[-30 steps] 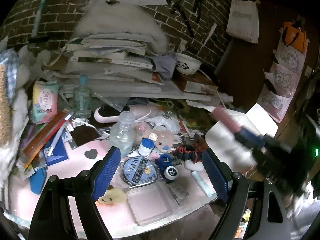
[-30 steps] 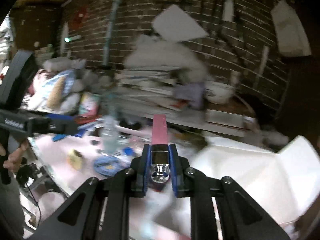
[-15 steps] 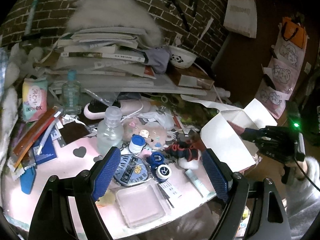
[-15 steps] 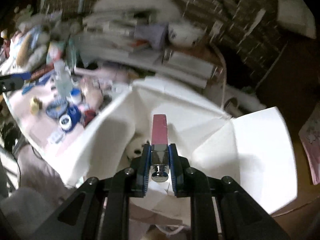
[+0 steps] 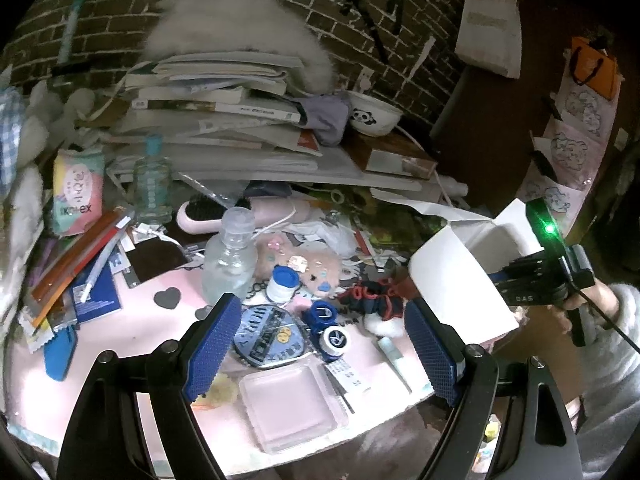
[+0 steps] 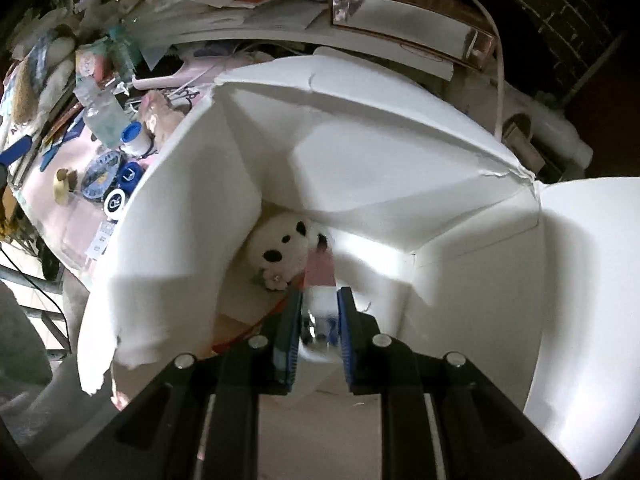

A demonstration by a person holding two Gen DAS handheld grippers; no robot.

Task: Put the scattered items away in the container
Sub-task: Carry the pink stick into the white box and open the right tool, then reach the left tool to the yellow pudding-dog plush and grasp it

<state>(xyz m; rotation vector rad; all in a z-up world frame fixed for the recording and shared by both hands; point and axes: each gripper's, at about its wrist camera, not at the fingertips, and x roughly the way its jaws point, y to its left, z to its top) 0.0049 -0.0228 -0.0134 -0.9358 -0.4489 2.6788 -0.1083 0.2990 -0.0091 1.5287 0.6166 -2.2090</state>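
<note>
Since half a second ago your right hand-held gripper (image 6: 318,322) has dropped into the white box (image 6: 400,168), its fingers now parted slightly around the pink tube (image 6: 319,268), which looks blurred and loose between them; whether they still pinch it, you cannot tell. The tube's tip lies beside a white plush (image 6: 280,246) at the box bottom. Your left hand-held gripper (image 5: 322,350) hangs released over the worktop (image 5: 132,332), its fingers spread either side of a blue round tin (image 5: 268,336) and a lens case (image 5: 326,330). Clear tray (image 5: 294,408) sits nearest you.
</note>
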